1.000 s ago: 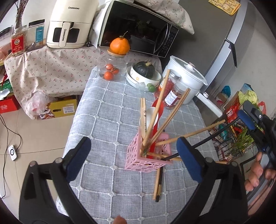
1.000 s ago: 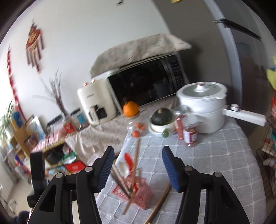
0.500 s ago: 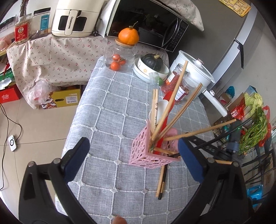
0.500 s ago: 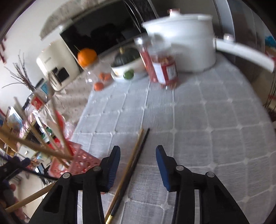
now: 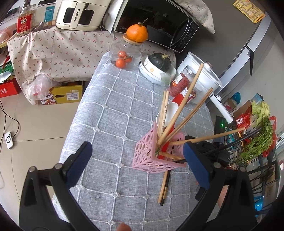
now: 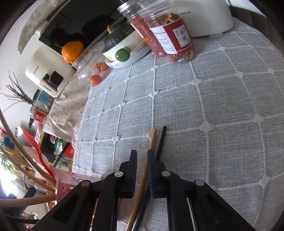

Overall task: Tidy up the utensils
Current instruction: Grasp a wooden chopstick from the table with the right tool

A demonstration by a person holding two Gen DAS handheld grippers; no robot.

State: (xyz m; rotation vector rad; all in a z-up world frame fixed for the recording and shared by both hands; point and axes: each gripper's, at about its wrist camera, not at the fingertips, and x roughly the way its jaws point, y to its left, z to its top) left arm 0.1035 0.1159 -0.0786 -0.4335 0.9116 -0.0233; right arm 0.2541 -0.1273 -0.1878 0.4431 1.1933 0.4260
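Grey checked tablecloth is crowded: jars, bowl of squash, pot. My left gripper hangs wide apart by the pink holder. My right gripper is nearly closed around the wooden chopstick; the black chopstick lies just outside.

"CHANGHONG" on air fryer handle; "TYAC"-like mark on red jar label, uncertain; other labels unreadable.

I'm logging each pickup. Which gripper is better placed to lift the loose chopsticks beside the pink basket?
Right. The right gripper is down at the tablecloth, its narrow gap around the wooden chopstick. The left gripper hovers wide open above the pink basket.
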